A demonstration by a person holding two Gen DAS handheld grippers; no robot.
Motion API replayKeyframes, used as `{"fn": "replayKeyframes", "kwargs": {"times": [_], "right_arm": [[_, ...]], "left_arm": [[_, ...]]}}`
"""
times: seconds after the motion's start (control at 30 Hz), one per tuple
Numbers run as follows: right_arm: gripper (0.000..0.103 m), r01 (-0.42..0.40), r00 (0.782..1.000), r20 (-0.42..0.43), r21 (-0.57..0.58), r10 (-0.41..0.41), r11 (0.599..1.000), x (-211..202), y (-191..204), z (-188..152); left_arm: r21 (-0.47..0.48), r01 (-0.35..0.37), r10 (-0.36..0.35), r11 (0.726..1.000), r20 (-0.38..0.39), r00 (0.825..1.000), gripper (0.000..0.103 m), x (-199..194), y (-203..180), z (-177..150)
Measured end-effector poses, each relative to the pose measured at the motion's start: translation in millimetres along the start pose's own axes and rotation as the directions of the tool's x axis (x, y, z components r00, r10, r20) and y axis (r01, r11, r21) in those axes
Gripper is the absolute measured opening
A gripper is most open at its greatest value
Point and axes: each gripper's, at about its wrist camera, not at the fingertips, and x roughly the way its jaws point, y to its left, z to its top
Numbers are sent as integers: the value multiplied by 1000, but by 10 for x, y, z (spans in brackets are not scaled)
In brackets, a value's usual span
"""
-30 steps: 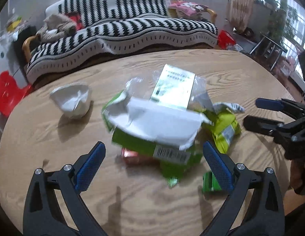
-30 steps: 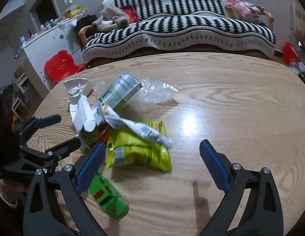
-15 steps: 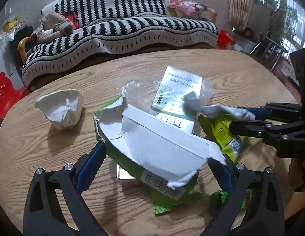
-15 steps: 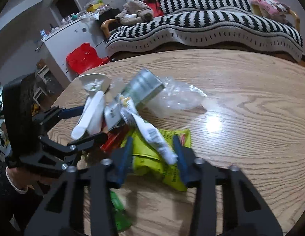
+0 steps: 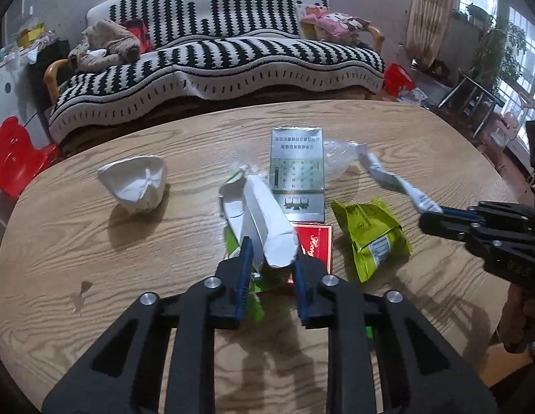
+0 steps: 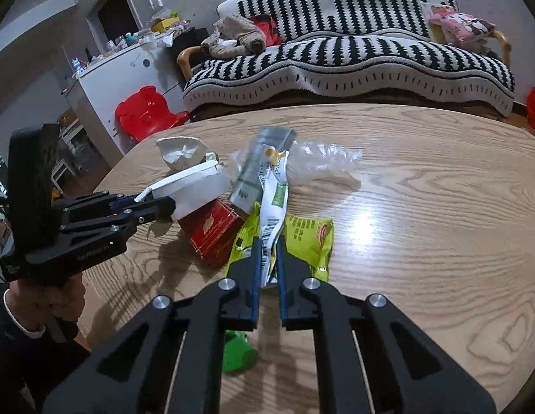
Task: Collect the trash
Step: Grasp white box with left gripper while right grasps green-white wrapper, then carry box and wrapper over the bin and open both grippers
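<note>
My left gripper (image 5: 271, 258) is closing, and its pads press on a torn white-lined green packet (image 5: 267, 220), lifted off the wooden table (image 5: 95, 276). My right gripper (image 6: 267, 252) has its jaws closing tight on a long white wrapper with a barcode (image 6: 272, 203), which hangs up and away from it. Under them lie a silver box (image 5: 296, 176), a red box (image 5: 314, 245), a yellow-green snack bag (image 5: 371, 234) and clear plastic film (image 5: 336, 158). A crumpled white paper (image 5: 136, 183) sits apart to the left.
A small green wrapper (image 6: 238, 352) lies near the table's front edge. Behind the table stands a black-and-white striped sofa (image 5: 215, 51), with a red chair (image 5: 12, 151) at the left. A hand (image 6: 60, 296) holds the left gripper.
Both grippers went from wide open to shut. The left one closed on the white-lined green packet, the right one on the white wrapper, and both pieces are now raised off the pile.
</note>
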Motion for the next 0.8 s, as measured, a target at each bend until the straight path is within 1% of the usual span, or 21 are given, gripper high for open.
{"fn": "replayKeyframes", "kwargs": {"times": [0.07,0.13,0.3,0.4,0.47,0.6,0.67,0.8], "right_arm": [[9,7,1000,13,4,-7,1000,-113,20,-26],[9,17,999,33,7,-18,1000,-232,41,-36],[9,43,995,91,27,-45,999,-549,61,-71],[9,60,992,109,40,-64,997,-732,34,-106],[9,76,990,114,49,-81,996,-837,0,-134],[9,127,984,119,68,-135,990,-1054,-132,-241],[9,157,979,120,85,-166,984,-1187,-242,-297],[9,225,962,127,133,-242,965,-1517,-523,-488]], "left_arm": [[-7,-9,9,1000,-5,1000,17,-71,22,-14],[-21,-11,11,1000,8,1000,15,-167,53,-21],[-51,-29,33,998,82,996,14,-447,105,3],[-63,-12,19,998,107,994,14,-533,75,23],[-49,-8,13,999,120,993,14,-557,-4,58],[-27,30,-27,999,126,992,14,-553,-212,113],[-2,55,-55,998,131,990,14,-562,-379,132],[40,115,-120,993,135,984,14,-571,-734,166]]}}
